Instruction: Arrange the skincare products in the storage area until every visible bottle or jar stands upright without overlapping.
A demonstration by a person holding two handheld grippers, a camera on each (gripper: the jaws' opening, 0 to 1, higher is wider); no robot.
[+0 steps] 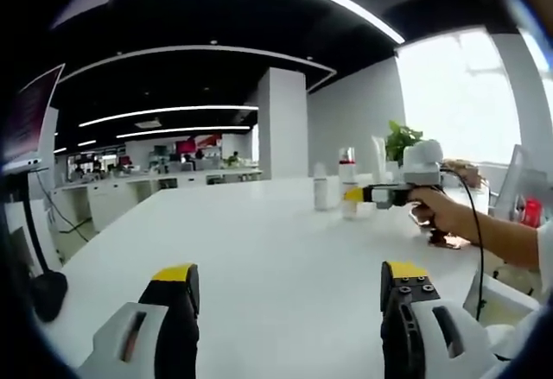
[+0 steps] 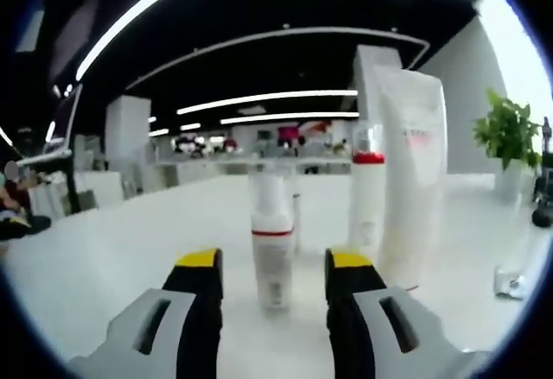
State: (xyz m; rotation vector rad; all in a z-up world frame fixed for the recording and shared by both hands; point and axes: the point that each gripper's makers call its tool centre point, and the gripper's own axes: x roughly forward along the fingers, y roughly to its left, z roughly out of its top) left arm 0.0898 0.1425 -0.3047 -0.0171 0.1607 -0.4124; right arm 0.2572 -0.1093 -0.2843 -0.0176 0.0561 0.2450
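We count three products standing upright on the white tabletop (image 2: 104, 267): a small white bottle with a red band (image 2: 272, 249) between the jaws of our wide right gripper (image 2: 273, 280), a red-collared white bottle (image 2: 368, 193) and a tall white tube (image 2: 415, 172) to its right. Our left gripper (image 1: 287, 286) hangs wide, empty. Little seems left, though overlaps are hard to judge.

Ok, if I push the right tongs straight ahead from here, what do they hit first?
Probably the small white bottle with the red band, standing upright right between the open right tongs. The taller red-capped bottle and white tube stand to the right, seemingly further back, though depth is unclear.
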